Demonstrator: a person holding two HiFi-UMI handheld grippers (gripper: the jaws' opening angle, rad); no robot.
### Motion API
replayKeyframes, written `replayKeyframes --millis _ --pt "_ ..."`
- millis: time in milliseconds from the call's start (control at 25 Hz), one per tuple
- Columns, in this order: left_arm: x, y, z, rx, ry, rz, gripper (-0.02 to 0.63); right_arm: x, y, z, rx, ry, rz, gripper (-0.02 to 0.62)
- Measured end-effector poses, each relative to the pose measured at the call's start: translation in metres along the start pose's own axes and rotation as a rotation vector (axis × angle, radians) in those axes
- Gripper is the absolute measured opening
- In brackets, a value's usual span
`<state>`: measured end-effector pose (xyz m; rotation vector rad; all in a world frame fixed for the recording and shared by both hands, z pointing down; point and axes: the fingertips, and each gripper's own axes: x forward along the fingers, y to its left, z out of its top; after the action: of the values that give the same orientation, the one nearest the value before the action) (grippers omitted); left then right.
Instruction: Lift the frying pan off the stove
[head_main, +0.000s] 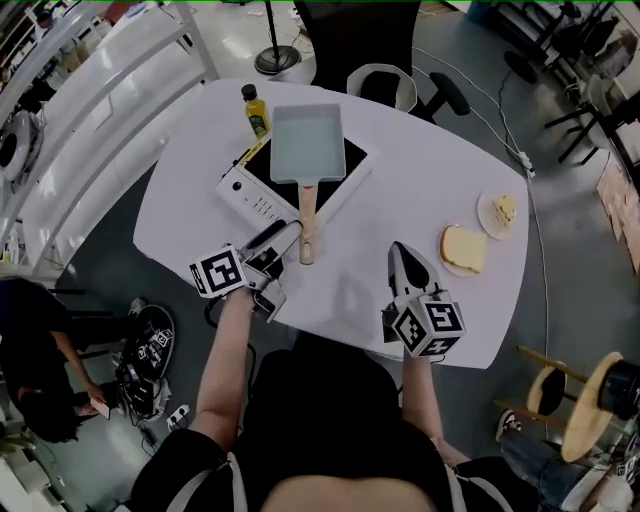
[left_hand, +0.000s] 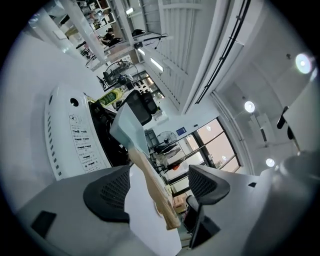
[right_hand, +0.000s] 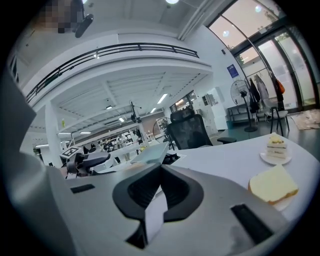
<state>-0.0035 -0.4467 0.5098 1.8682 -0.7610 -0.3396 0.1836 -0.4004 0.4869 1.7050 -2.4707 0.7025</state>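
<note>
The frying pan (head_main: 306, 145) is sitting on the stove (head_main: 250, 190) on the white surface (head_main: 400, 190), w/ its wood handle (head_main: 307, 225) sticking out front. The left gripper (head_main: 287, 233) is holding its jaws wide apart right by the handle, not pinching it. The right gripper (head_main: 405, 262) is pressing its jaws together on nothing. An oil bottle (head_main: 256, 110) is standing by the pan's far corner; bread (head_main: 464, 249) & cake (head_main: 504, 209) are lying far right.
</note>
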Motion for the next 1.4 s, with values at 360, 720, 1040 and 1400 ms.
replayKeyframes --millis 360,720,1040,1400 --pt "0.047 0.018 -0.003 -0.169 0.082 -0.057 0.376 0.049 -0.029 -0.007 0.050 0.042 0.014 0.005" --pt "0.073 0.021 -0.014 -0.214 0.198 -0.146 0.376 0.078 -0.047 -0.017 0.072 0.075 0.010 0.005" --pt "0.078 0.026 -0.016 -0.158 0.256 -0.076 0.190 0.086 -0.050 -0.025 0.084 0.088 0.010 0.005" --pt "0.072 0.030 -0.020 -0.067 0.335 -0.046 0.181 0.086 -0.039 -0.025 0.072 0.101 -0.008 0.005"
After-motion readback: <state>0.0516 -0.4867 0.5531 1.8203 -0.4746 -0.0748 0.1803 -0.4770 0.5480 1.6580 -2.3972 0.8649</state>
